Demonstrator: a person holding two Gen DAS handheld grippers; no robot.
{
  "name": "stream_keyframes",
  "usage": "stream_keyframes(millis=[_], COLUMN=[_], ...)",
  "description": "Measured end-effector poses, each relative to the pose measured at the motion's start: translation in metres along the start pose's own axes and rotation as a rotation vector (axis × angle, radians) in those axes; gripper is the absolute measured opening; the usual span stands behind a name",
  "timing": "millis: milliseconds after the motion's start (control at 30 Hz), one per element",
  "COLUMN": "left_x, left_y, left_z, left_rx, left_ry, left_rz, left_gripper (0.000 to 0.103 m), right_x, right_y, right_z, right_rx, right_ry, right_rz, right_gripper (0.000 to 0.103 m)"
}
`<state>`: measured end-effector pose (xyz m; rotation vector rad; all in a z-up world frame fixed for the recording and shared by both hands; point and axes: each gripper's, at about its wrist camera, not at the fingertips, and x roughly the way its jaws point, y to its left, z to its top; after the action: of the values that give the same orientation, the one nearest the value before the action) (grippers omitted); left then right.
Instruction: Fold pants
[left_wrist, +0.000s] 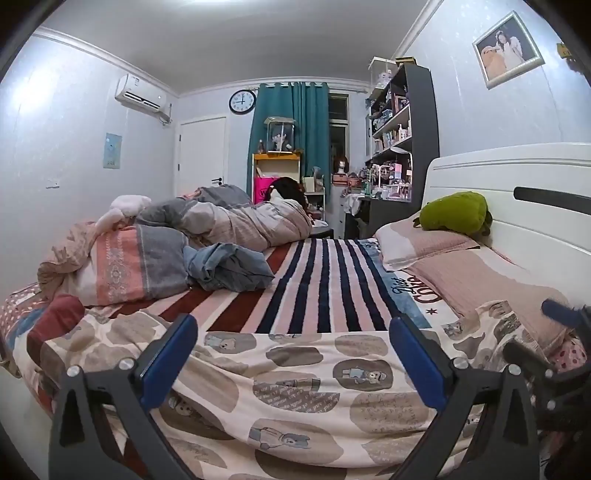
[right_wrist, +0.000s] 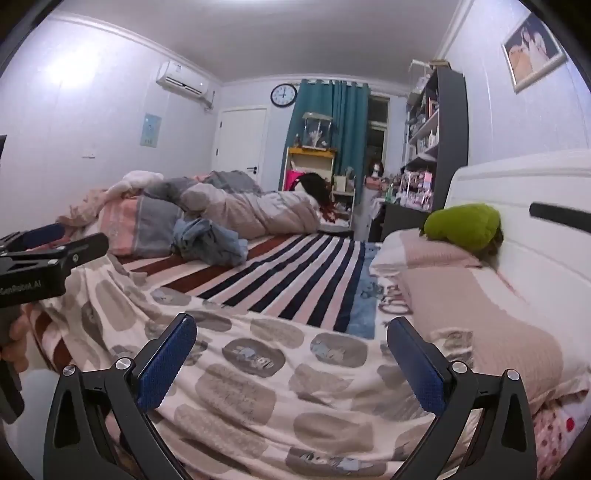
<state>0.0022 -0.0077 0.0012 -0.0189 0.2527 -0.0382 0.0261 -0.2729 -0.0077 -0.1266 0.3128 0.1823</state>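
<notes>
On the near edge of the bed (left_wrist: 325, 266), cream pants (left_wrist: 295, 387) printed with grey ovals and cartoon bears lie spread flat across the striped blanket (left_wrist: 317, 288). Left tongs (left_wrist: 293, 339) gape wide just above the fabric, holding nothing. Right tongs (right_wrist: 291, 343) likewise stand apart over the same cloth, empty. Whether either pad touches the pants is hard to judge from these angles. Beyond: crumpled blue-grey garment (left_wrist: 229, 267) beside a heaped quilt (left_wrist: 229, 218). Green plush (right_wrist: 463, 227) rests on pink pillow (right_wrist: 476, 306), against the white headboard (right_wrist: 535, 221).
</notes>
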Motion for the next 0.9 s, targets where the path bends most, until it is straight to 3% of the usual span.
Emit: stream_keyframes(millis=[567, 900], left_x=[0.006, 0.012], left_y=[0.001, 0.000], left_z=[-0.006, -0.008], left_rx=[-0.006, 0.033], left_ry=[0.016, 0.029], left_rz=[-0.035, 0.008], left_gripper=[0.102, 0.102], right_x=[-0.012, -0.015], right_y=[-0.003, -0.004], right_z=[-0.010, -0.010], right_rx=[0.061, 0.052], right_ry=[0.023, 0.025], right_rz=[-0.041, -0.049], right_gripper=[0.103, 0.103])
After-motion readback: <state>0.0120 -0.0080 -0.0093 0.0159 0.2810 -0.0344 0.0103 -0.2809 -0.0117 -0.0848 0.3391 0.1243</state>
